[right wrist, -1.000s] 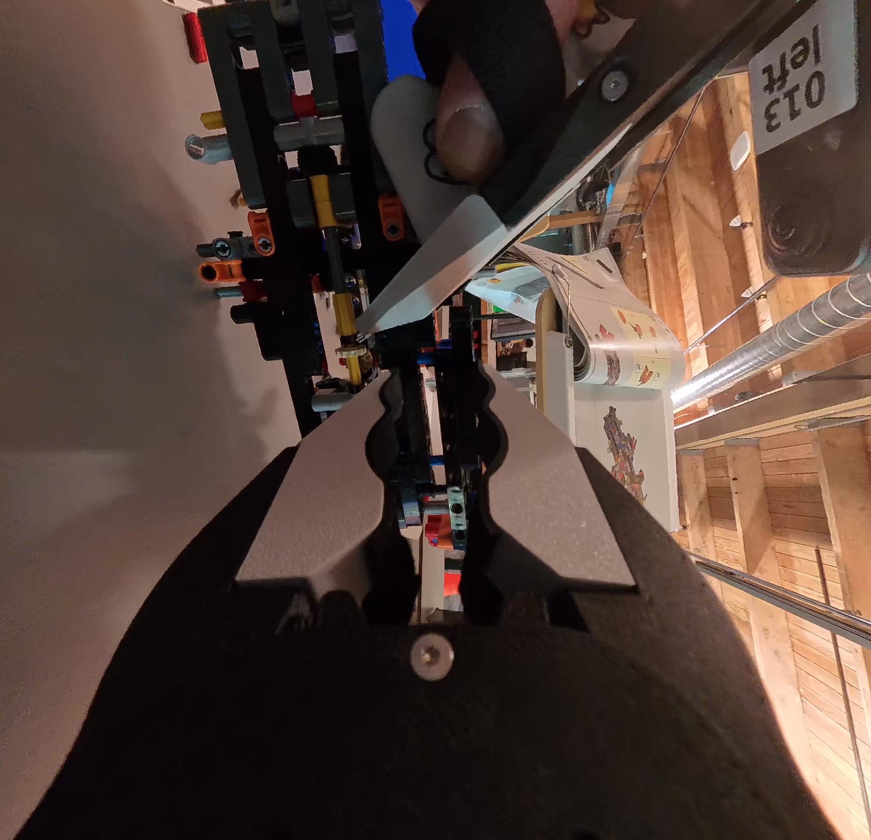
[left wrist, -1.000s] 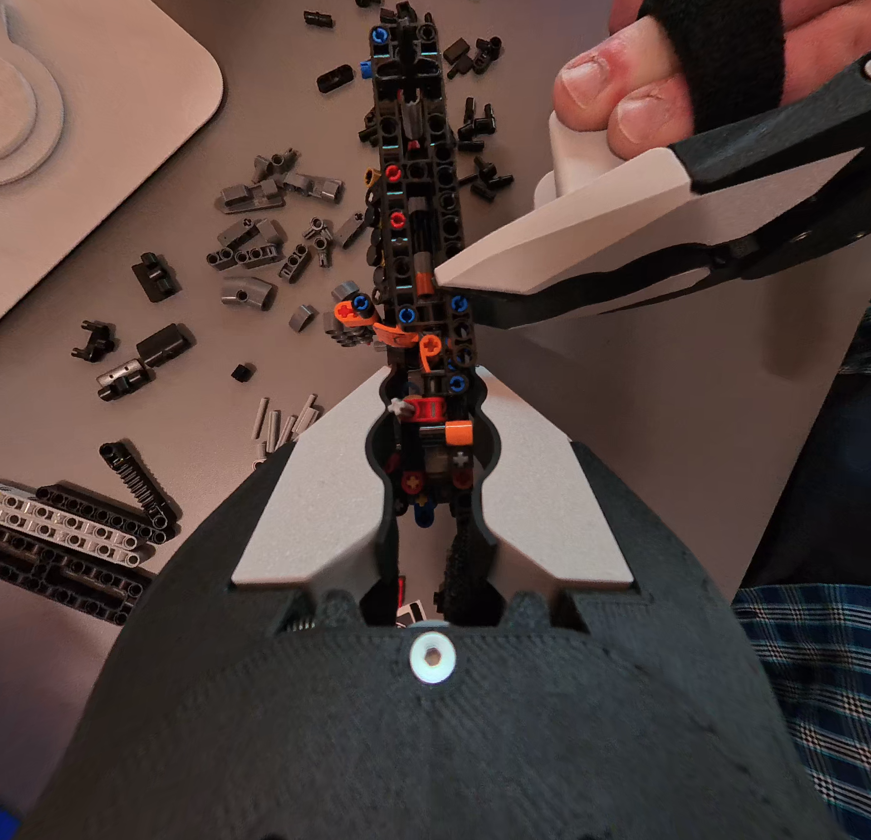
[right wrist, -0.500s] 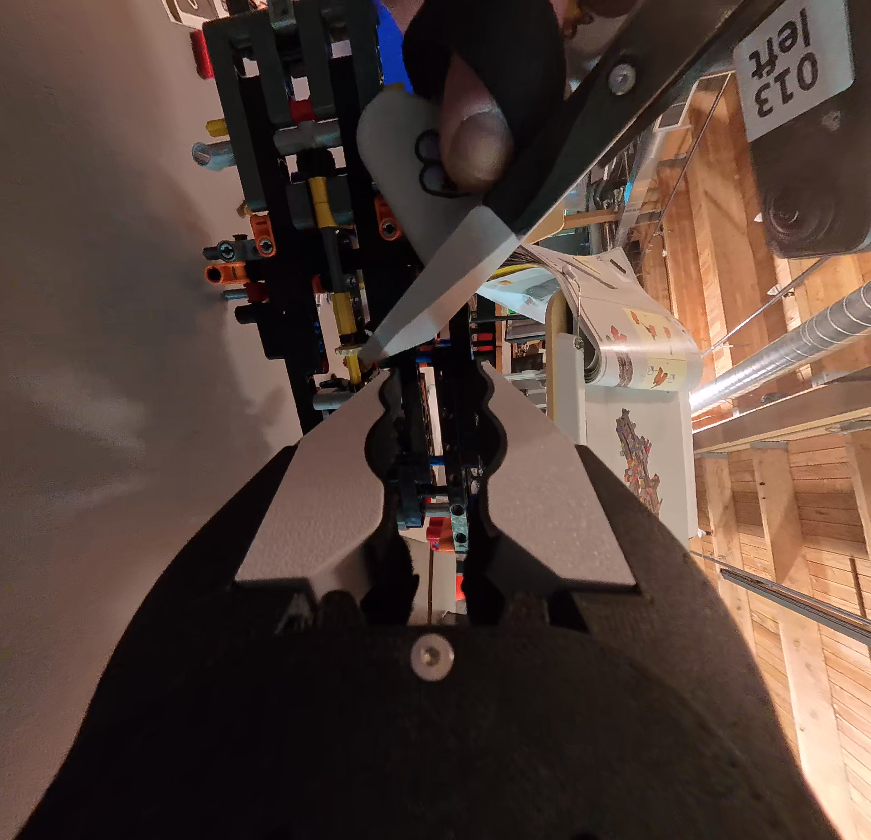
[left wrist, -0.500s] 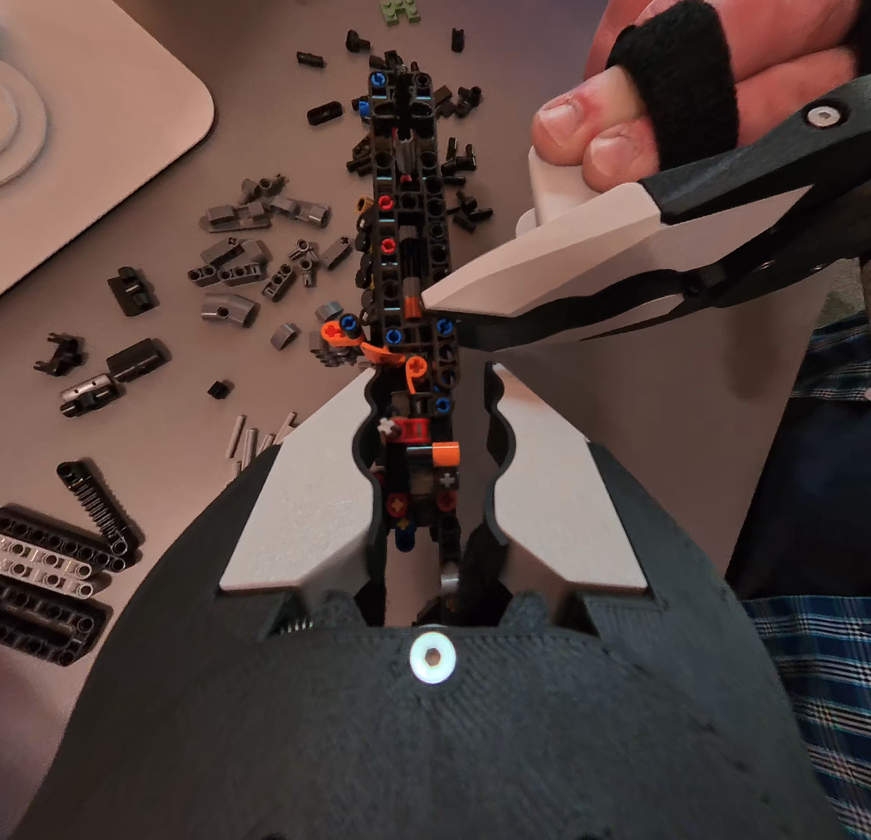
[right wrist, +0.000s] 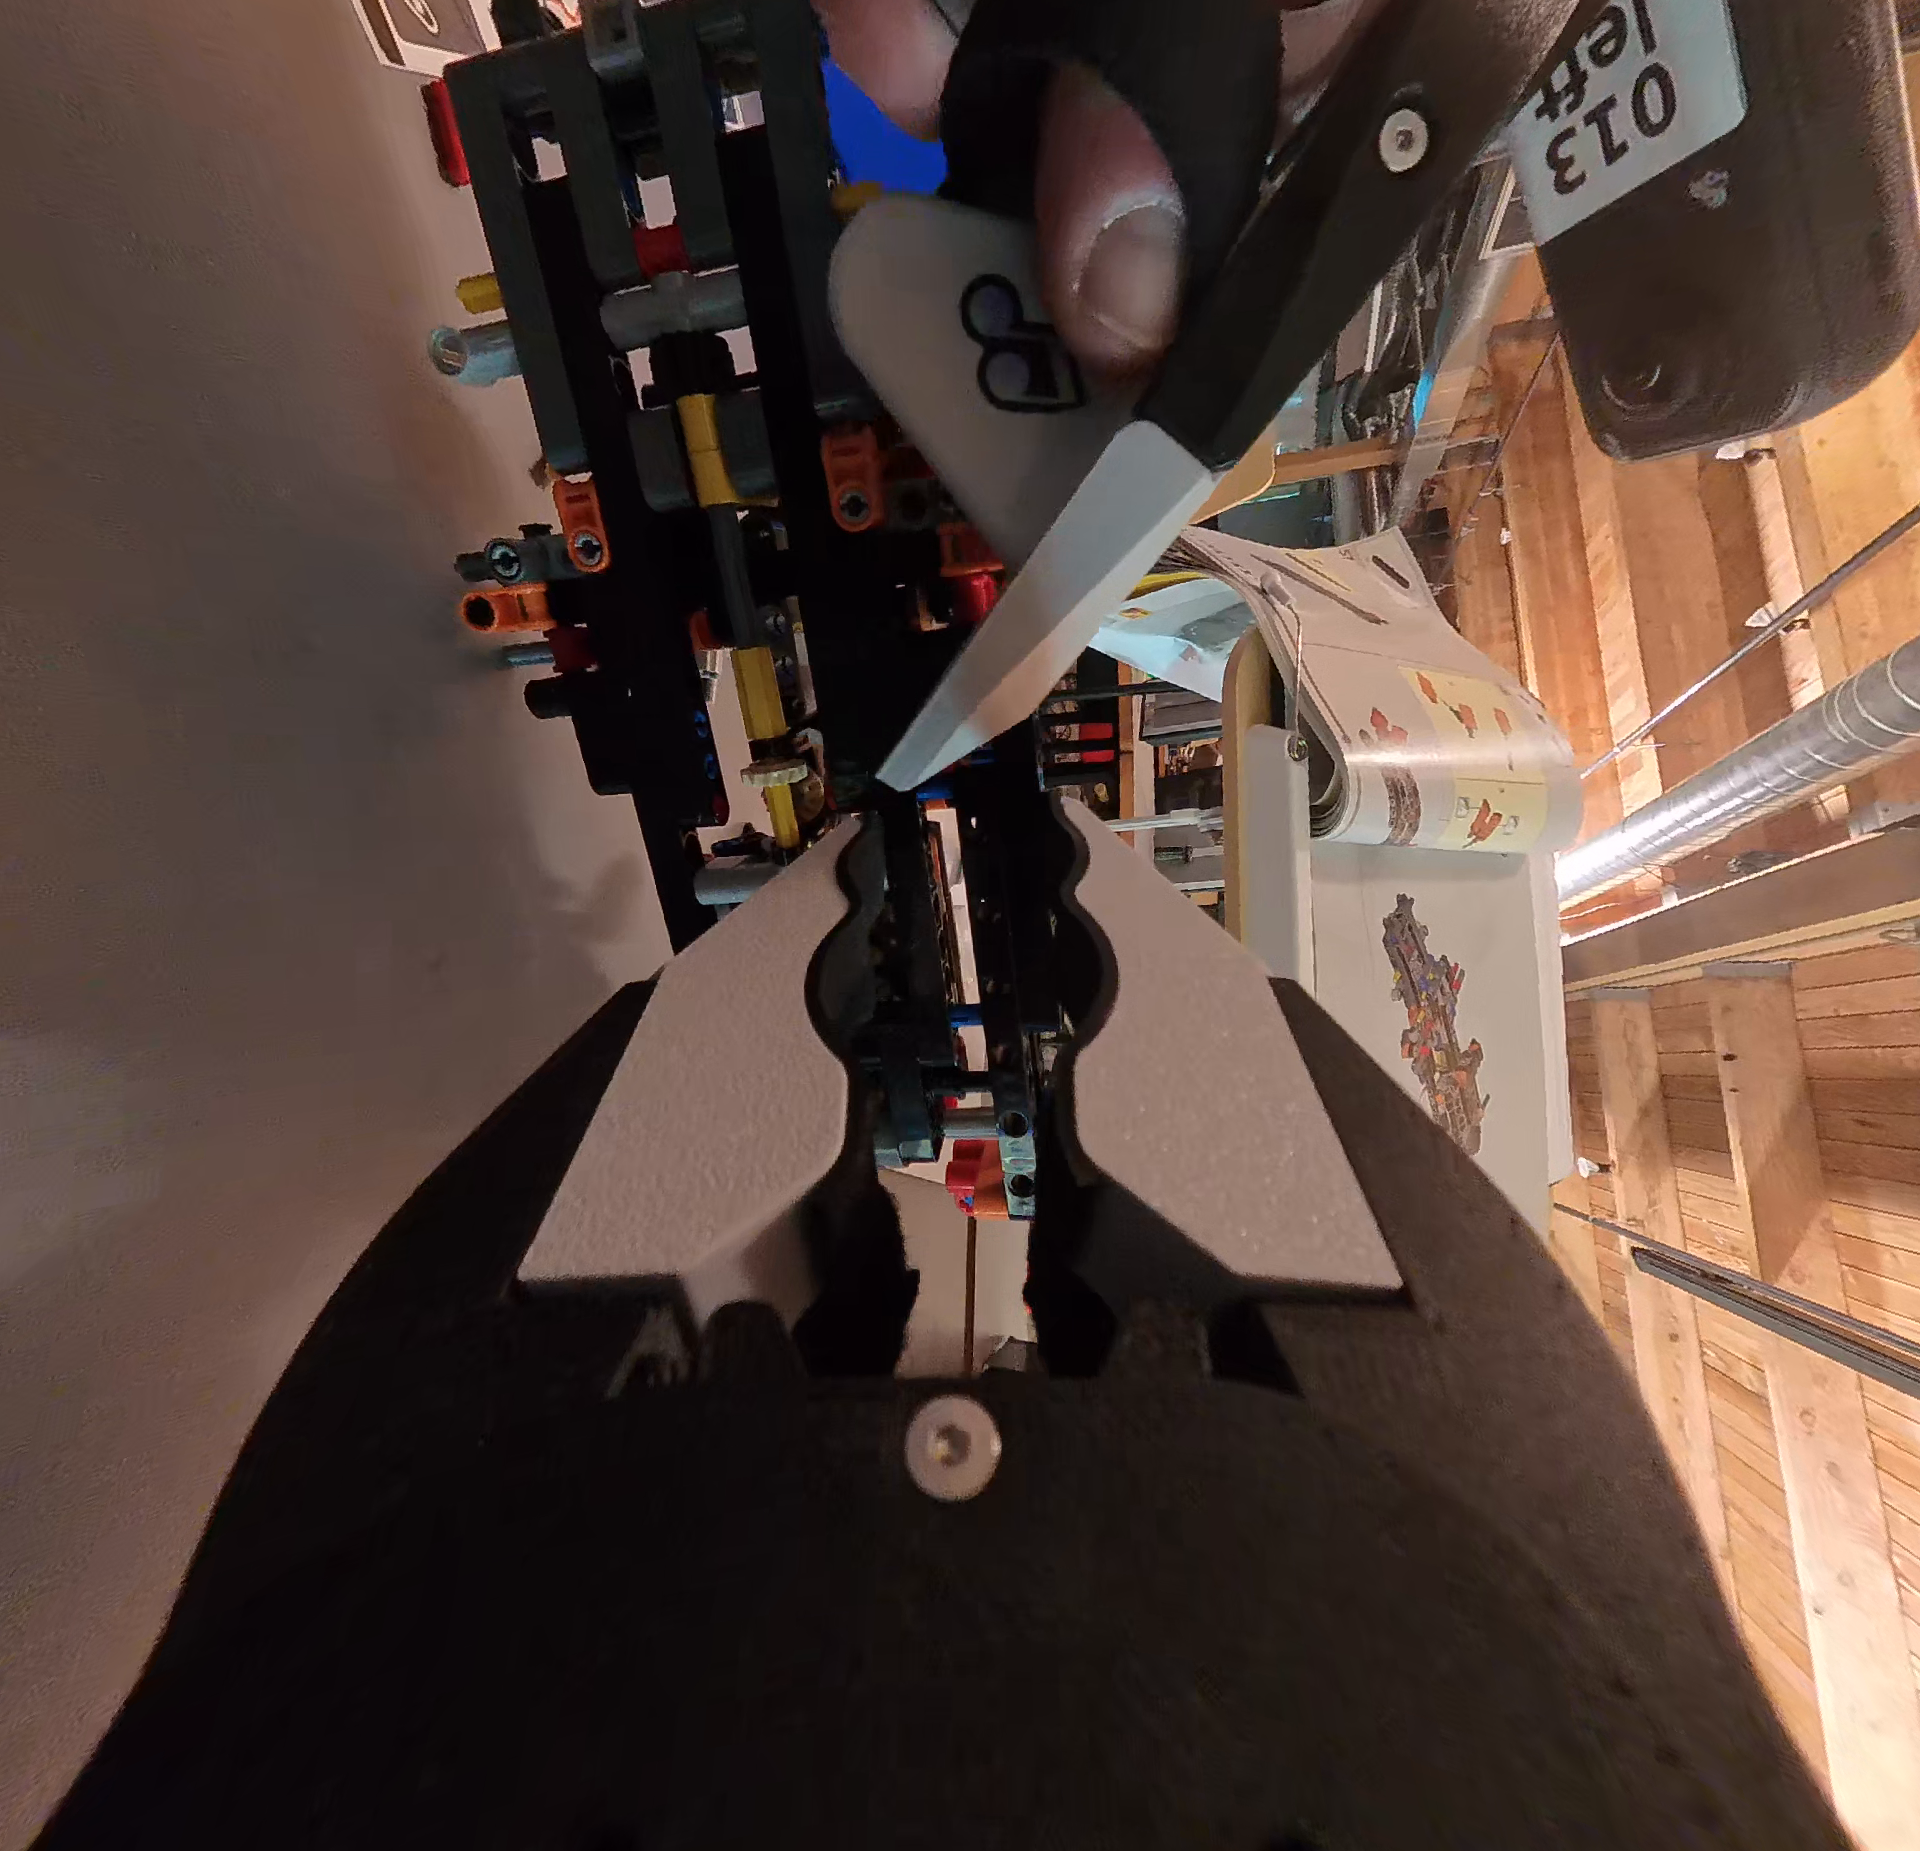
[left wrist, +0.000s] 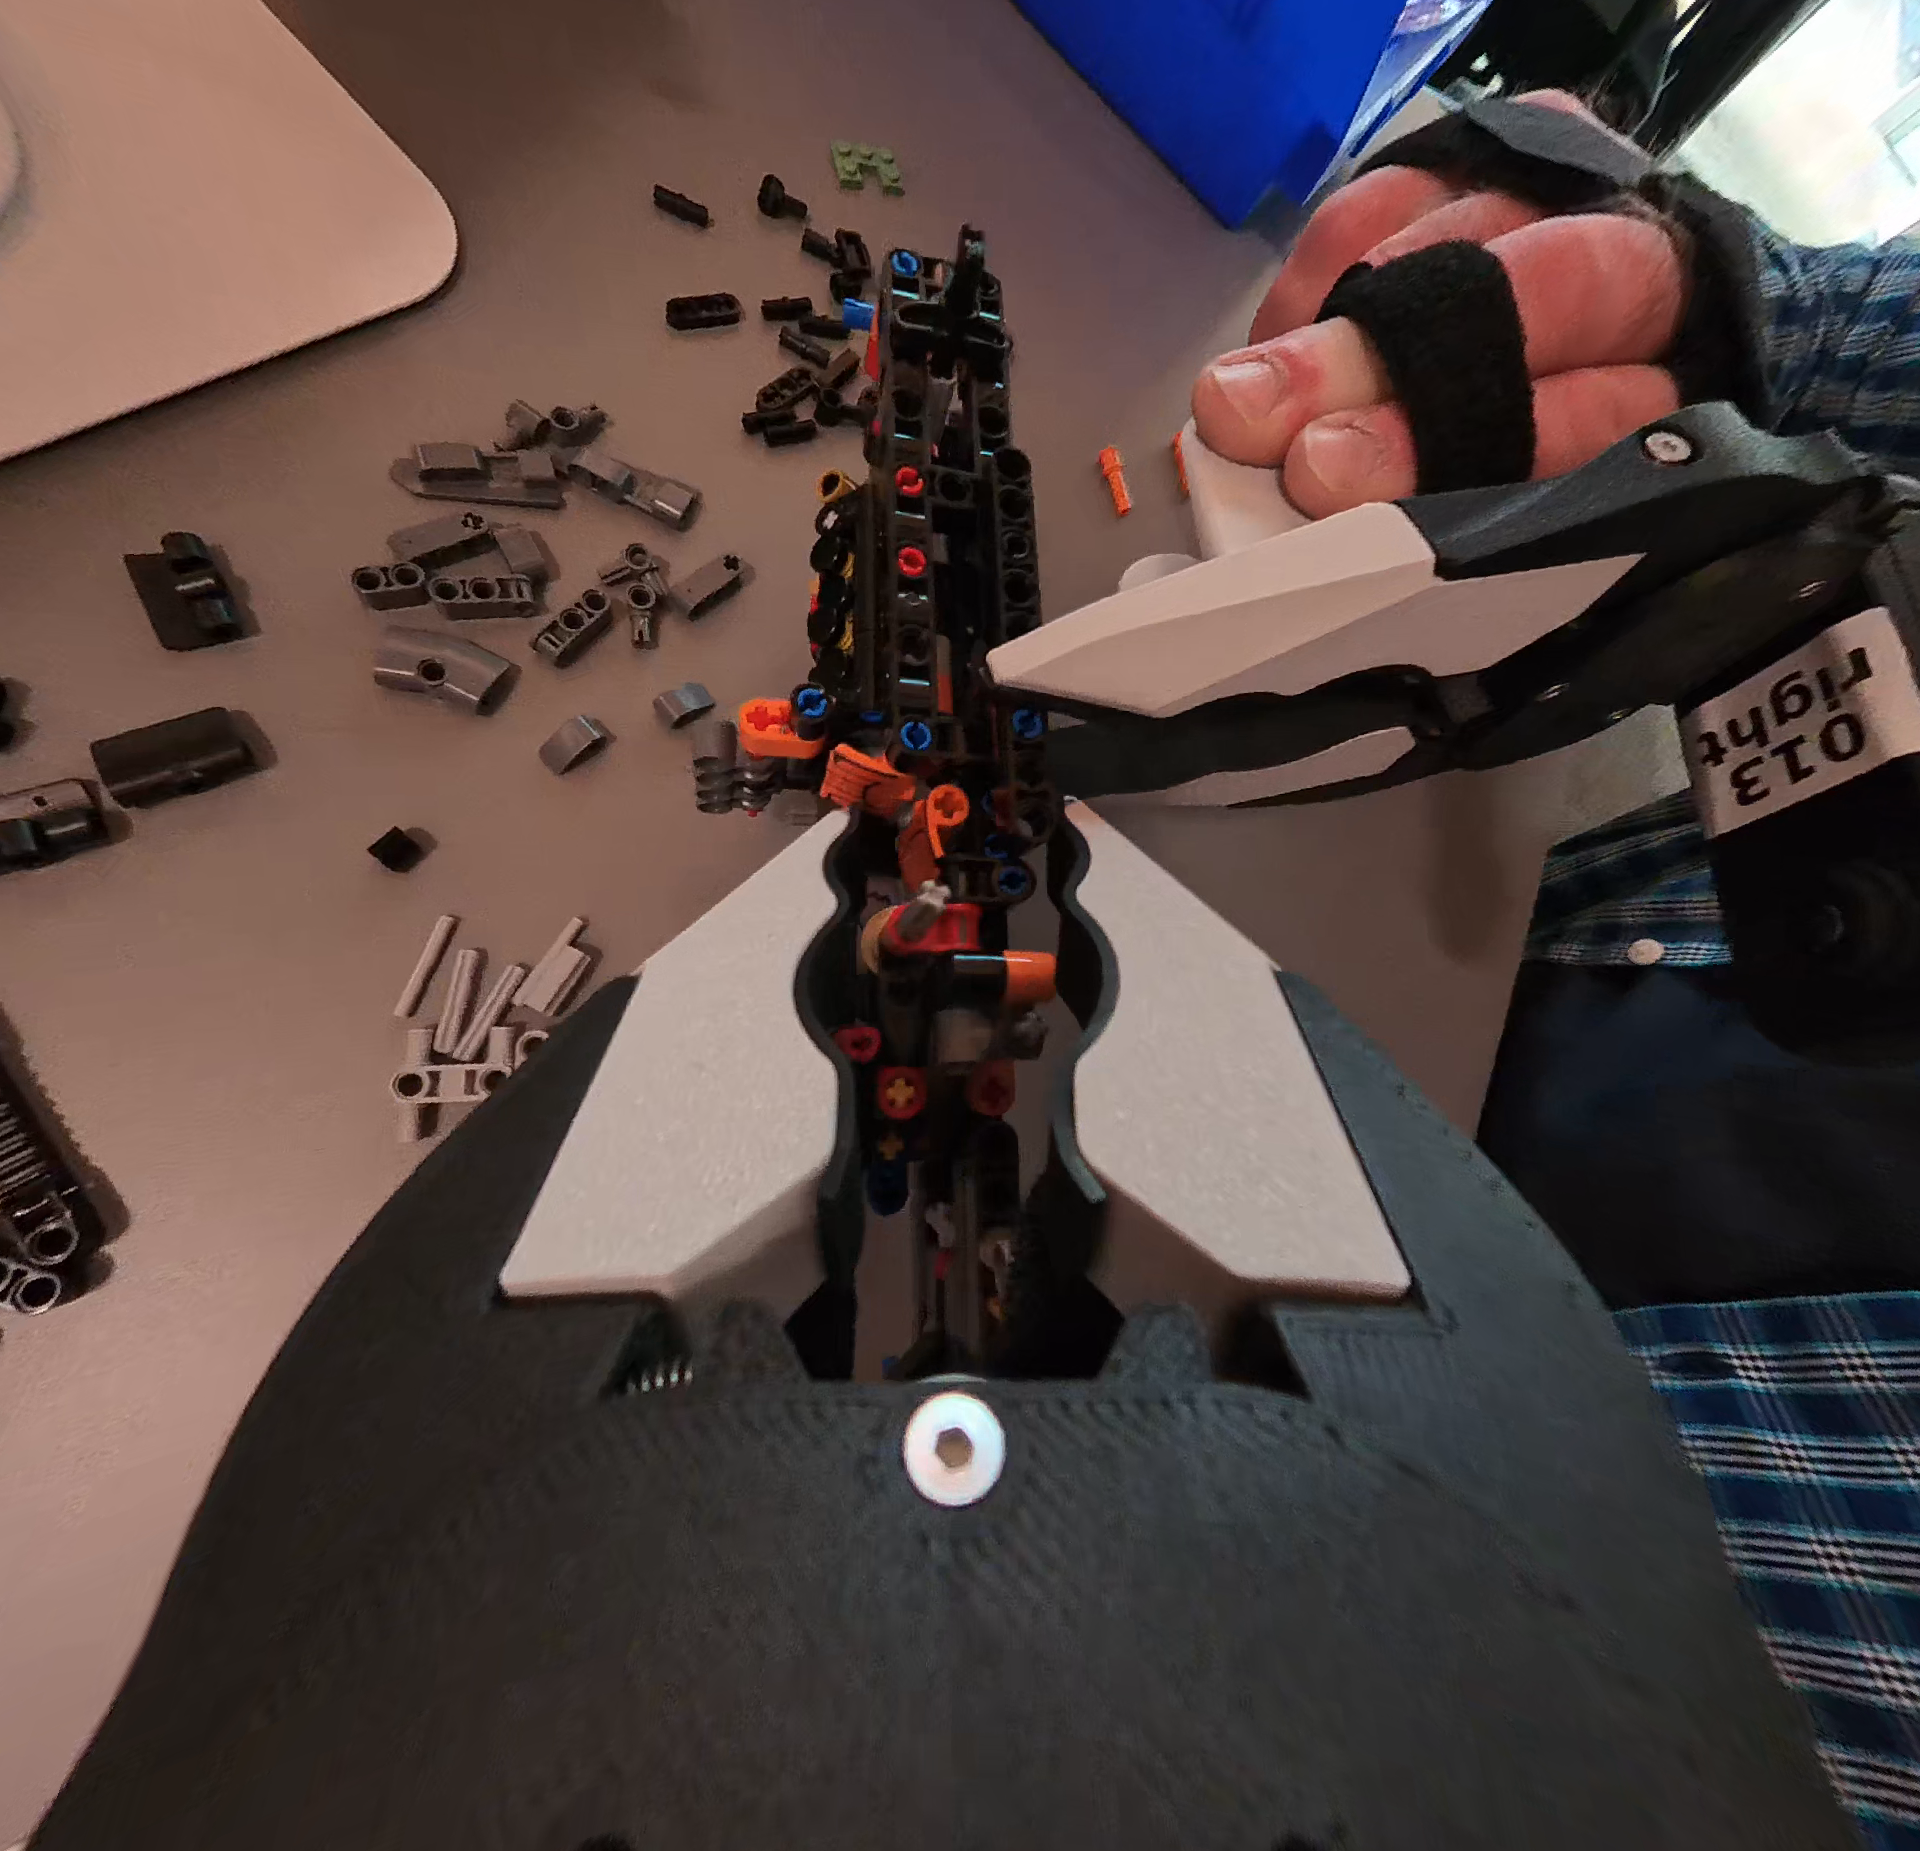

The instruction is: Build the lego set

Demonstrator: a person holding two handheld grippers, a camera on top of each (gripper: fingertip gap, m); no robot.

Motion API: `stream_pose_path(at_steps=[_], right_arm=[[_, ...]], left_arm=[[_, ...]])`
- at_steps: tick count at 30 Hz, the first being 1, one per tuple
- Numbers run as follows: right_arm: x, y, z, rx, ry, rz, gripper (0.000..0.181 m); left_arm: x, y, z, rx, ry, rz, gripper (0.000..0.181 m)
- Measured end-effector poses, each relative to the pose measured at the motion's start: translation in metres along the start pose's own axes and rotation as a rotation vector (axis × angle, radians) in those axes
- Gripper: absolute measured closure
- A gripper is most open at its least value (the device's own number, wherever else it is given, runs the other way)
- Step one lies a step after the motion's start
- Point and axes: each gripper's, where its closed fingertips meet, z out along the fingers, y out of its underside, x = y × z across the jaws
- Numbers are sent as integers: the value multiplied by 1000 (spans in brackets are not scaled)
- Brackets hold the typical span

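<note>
1. Grey-brown matte desk (left wrist: 1039, 87). Far left of the left claw (left wrist: 951, 825), one pale rounded mat (left wrist: 208, 191); far ahead, one blue box (left wrist: 1195, 56).
2. Room, seen in the right wrist view: wood-plank walls, one silver duct (right wrist: 1745, 762), one instruction booklet (right wrist: 1423, 762) draped on a white stand right of the right claw (right wrist: 961, 814).
3. One long black lego assembly (left wrist: 945, 554) with red, blue and orange pins runs forward between the left claw's fingers, above the desk.
4. Left claw: fingers apart, gap on the right side, not gripping the assembly.
5. Right claw: clamped on the assembly's side; it enters the left view from the right (left wrist: 1013, 705).
6. One hand (left wrist: 1455, 367) with a black strap holds the right claw.
7. Loose parts left of the left claw: about a dozen grey connectors (left wrist: 499, 554), a dozen-odd small black pins (left wrist: 790, 347), five grey axles (left wrist: 499, 980), one green plate (left wrist: 868, 165), two orange pins (left wrist: 1114, 476).
8. Black beams (left wrist: 36, 1209) stacked at the far left edge; count unclear.
</note>
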Motion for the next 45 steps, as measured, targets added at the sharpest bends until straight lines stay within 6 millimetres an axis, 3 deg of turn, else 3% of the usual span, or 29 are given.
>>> stream_pose_path(at_steps=[22,30,36,45], right_arm=[[2,0,1,-19,-11,41,153],[-2,-4,-2,7,-128,77,147],[0,-3,-2,9,-154,86,153],[-1,-3,-1,15,-106,61,155]], left_arm=[[2,0,-1,-21,24,18,157],[4,2,-1,-48,63,20,158],[3,2,-1,-60,71,29,158],[1,3,-1,-82,61,48,158]])
